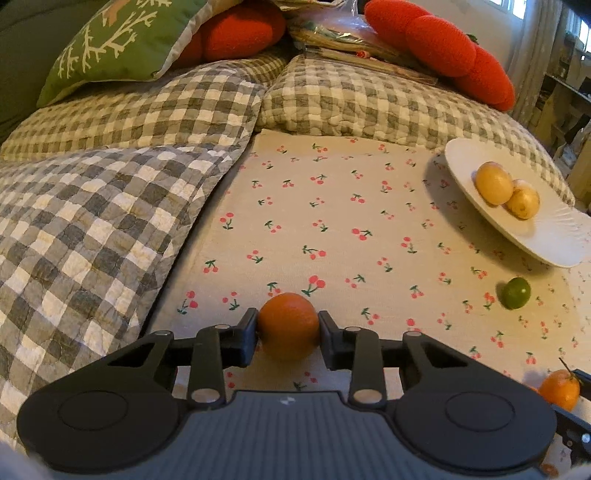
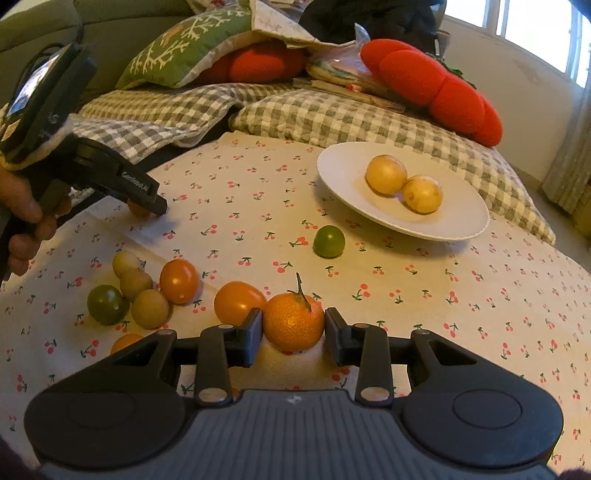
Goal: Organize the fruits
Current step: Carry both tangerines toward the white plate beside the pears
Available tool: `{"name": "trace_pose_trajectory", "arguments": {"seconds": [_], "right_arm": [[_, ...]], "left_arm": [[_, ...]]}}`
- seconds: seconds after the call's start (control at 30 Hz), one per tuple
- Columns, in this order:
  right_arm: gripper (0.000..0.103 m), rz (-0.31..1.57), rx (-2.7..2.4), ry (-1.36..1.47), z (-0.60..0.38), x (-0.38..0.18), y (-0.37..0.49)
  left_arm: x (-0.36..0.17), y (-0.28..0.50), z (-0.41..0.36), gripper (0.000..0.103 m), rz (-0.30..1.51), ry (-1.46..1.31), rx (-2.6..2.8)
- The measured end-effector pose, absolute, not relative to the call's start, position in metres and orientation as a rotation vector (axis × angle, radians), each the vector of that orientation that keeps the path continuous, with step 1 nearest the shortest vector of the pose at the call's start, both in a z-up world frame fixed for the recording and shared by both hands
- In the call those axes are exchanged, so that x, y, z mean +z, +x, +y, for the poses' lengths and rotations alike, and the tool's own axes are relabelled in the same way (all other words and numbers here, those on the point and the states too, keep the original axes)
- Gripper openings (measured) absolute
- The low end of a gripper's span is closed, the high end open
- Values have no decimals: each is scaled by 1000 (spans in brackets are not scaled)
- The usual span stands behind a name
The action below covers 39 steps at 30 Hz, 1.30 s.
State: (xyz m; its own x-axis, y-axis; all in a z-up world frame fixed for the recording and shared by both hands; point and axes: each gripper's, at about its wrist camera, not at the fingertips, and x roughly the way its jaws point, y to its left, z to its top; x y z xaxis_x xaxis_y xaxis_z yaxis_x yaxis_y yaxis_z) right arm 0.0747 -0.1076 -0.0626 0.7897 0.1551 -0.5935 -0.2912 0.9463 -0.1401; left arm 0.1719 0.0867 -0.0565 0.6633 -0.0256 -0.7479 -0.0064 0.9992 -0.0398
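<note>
- Two yellow fruits (image 2: 404, 183) already sit on my white plate (image 2: 458, 225).
- My left hand-held gripper (image 1: 288, 330) squeezes a small orange fruit (image 1: 288, 325).
- My right hand-held gripper (image 2: 293, 326) squeezes a stemmed tangerine (image 2: 293, 321).
- Both are low over the cherry cloth (image 2: 443, 314).
- Lots of fruits still wait there, like the green one (image 2: 328, 241).

Both grippers pitched downward, left gripper (image 1: 288, 326) and right gripper (image 2: 293, 326) fingers each pinched around something.

Daylit window (image 2: 517, 22) behind a sofa piled with checked cushions (image 1: 351, 96) and 2 red pillows (image 2: 436, 85).
</note>
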Motion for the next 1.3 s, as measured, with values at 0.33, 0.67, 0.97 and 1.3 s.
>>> {"name": "trace_pose_trajectory", "arguments": {"seconds": [0.33, 0.67, 0.97, 1.3], "right_arm": [[33, 598, 238, -160, -117, -53, 71], [33, 601, 236, -77, -126, -49, 75], [33, 570, 237, -37, -133, -34, 77], [33, 545, 248, 40, -143, -19, 88]], "left_arm": [[-46, 159, 83, 25, 817, -73, -48], [-36, 150, 85, 25, 790, -126, -65], [-22, 142, 77, 25, 762, -143, -109], [-8, 142, 57, 25, 759, -168, -180]]}}
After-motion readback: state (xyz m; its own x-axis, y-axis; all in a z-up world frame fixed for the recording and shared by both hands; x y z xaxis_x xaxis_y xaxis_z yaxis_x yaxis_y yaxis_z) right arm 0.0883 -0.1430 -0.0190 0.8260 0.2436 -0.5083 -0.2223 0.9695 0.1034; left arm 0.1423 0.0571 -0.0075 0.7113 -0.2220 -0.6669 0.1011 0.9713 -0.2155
